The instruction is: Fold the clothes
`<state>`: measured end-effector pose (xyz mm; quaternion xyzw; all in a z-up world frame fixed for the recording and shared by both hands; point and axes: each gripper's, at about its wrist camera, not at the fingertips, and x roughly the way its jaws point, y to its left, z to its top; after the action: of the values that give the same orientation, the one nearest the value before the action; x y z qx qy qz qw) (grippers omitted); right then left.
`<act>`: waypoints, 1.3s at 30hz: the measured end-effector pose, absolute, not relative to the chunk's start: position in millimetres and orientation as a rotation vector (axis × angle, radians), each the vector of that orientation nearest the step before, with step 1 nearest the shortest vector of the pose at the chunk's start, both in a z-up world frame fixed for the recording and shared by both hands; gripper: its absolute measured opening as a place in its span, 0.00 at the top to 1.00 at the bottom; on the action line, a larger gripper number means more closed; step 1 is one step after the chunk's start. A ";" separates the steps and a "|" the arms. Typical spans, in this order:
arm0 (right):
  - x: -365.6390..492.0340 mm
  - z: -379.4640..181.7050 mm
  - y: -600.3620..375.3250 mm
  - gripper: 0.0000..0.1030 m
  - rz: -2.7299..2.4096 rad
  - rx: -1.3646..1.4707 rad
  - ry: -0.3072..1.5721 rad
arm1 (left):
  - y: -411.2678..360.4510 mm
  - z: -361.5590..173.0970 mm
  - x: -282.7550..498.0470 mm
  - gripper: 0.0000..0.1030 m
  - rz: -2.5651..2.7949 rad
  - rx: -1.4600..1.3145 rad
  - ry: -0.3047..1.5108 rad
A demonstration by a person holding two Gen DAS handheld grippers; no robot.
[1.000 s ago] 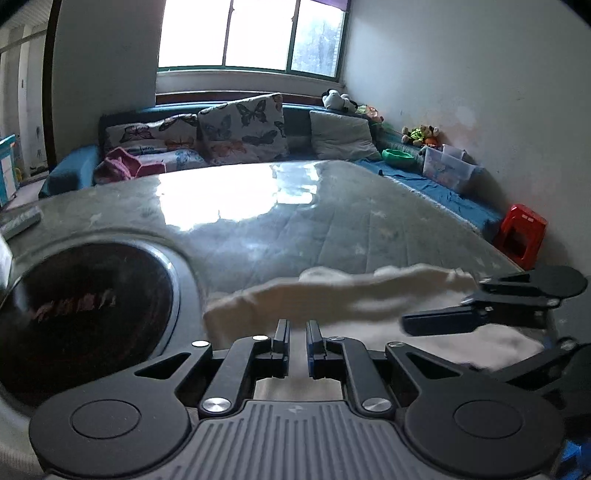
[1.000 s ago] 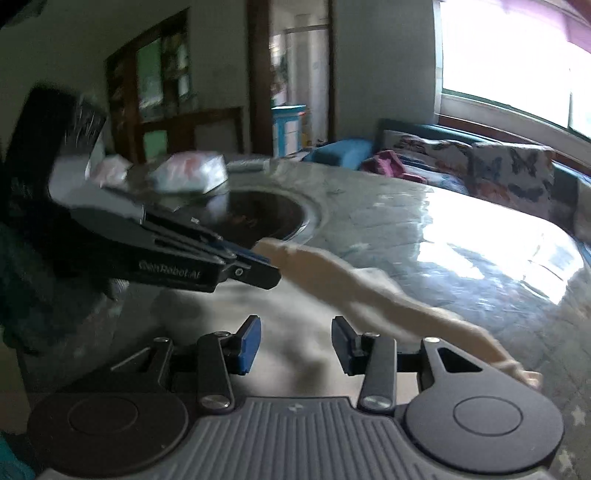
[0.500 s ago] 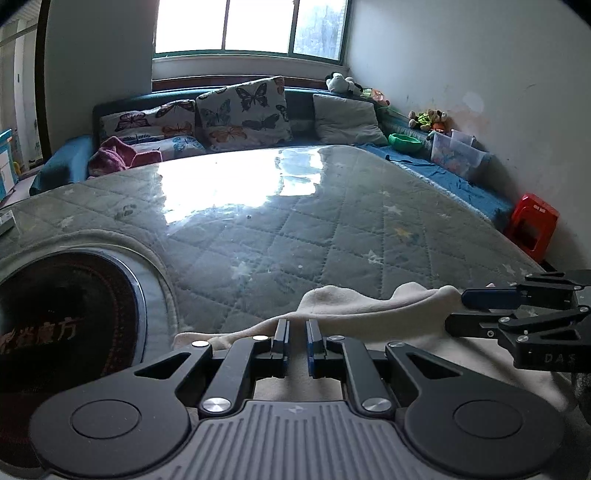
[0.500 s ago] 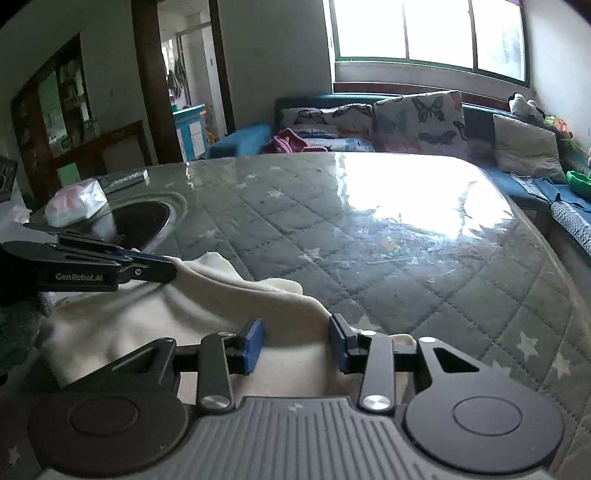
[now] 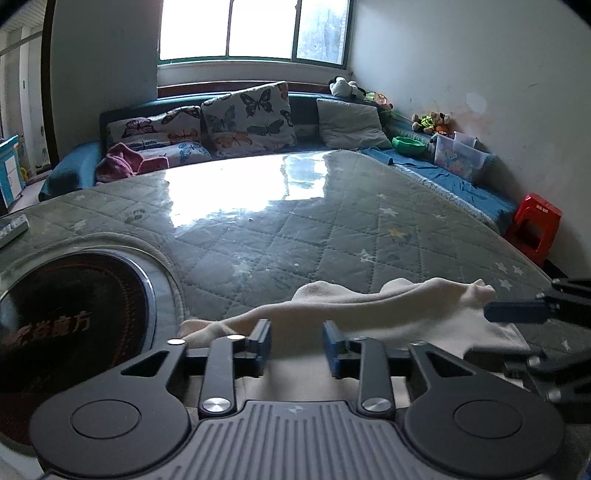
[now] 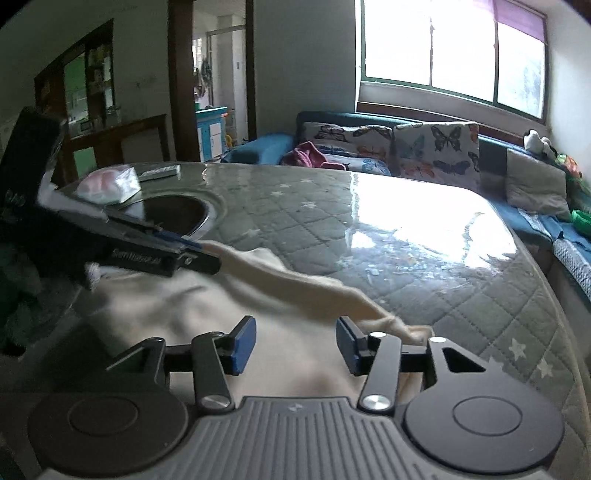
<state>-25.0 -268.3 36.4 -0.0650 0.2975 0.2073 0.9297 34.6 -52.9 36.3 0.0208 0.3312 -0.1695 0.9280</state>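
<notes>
Green bowl (image 5: 408,144) beside clear bin (image 5: 460,155)

- Home living/dining room, lived-in.
- Big round tabletop (image 5: 332,221) under a quilted star-print cover with clear plastic over it; built-in dark cooktop disc (image 5: 74,325) at 9 o'clock.
- Blue corner sofa (image 5: 66,173) at 12 o'clock under the window (image 5: 255,29), carrying butterfly cushions (image 5: 247,118).
- Stuffed toys (image 5: 430,122), green bowl (image 5: 408,144) and clear storage bins (image 5: 460,155) along the wall at 2 o'clock; red plastic stool (image 5: 535,229) at 3.
- Right wrist view: doorway (image 6: 221,74) to a further room, wooden cabinet (image 6: 122,136).
</notes>
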 end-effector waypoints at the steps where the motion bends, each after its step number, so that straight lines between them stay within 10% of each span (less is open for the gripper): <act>1: -30.2 36.1 -266.9 0.49 0.425 -0.142 0.607 | -52.6 36.9 31.1 0.62 -0.348 0.045 0.674; 21: -58.9 26.5 -275.0 0.00 0.283 -0.076 0.566 | -32.7 41.5 -35.0 0.45 -0.295 -0.005 0.649; 39: -77.3 6.8 -315.5 0.00 0.048 -0.154 0.577 | -54.2 27.5 -48.7 0.41 -0.353 0.048 0.659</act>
<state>-77.3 -315.5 6.8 -0.0757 0.2844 0.0238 0.9554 -48.7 -54.2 27.5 0.0235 0.3217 -0.1725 0.9307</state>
